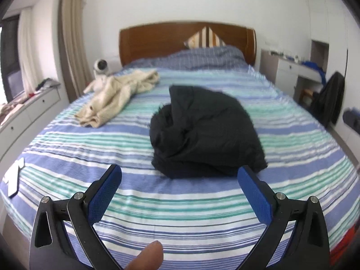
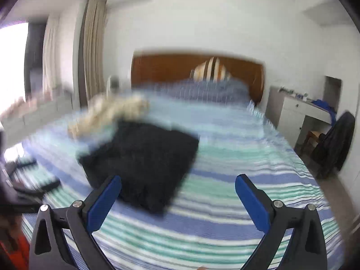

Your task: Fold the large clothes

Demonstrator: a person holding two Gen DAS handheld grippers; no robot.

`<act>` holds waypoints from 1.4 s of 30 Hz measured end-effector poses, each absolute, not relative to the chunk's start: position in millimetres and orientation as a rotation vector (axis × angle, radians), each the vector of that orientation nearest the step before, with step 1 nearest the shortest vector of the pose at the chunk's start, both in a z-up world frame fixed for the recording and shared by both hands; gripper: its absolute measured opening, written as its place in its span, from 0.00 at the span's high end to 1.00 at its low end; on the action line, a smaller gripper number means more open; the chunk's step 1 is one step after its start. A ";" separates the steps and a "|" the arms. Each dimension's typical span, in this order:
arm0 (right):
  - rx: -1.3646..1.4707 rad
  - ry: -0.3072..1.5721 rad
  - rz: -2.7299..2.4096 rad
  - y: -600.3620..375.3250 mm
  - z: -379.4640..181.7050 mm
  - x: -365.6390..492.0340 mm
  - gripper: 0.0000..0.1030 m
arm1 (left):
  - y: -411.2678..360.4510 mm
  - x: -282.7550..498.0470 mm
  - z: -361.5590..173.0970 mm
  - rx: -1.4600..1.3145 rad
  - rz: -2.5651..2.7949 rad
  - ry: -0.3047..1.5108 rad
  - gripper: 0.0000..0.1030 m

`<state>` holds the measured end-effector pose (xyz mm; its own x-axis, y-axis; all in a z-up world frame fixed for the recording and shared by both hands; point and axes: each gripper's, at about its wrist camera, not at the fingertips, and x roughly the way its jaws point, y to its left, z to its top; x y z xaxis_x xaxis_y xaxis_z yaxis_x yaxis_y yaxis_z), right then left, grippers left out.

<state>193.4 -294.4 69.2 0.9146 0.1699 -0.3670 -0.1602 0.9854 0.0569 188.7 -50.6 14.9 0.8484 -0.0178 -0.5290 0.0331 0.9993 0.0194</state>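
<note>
A black garment lies bunched in a rough folded heap on the striped bed. My left gripper is open just in front of its near edge, nothing between the blue pads. In the blurred right wrist view the same black garment sits left of centre. My right gripper is open, its left pad over the garment's near corner, its right pad over bare sheet. A cream garment lies crumpled at the far left of the bed.
A wooden headboard and striped pillow stand at the far end. A soft toy sits by the cream garment. White drawers run along the left; a desk and a dark coat are at the right.
</note>
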 end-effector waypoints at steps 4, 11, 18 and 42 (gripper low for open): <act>-0.009 0.590 0.159 -295.6 47.5 197.9 0.00 | -55.1 174.3 24.5 0.023 0.060 0.565 0.00; -0.028 0.653 0.046 -297.1 35.0 179.1 0.00 | -62.1 160.6 16.2 0.035 0.031 0.617 0.00; -0.019 0.683 0.038 -292.3 37.8 168.6 0.00 | -69.6 158.3 15.0 0.041 0.064 0.671 0.00; -0.032 0.733 0.058 -272.0 40.6 158.1 0.00 | -66.4 150.8 16.0 0.063 0.082 0.746 0.00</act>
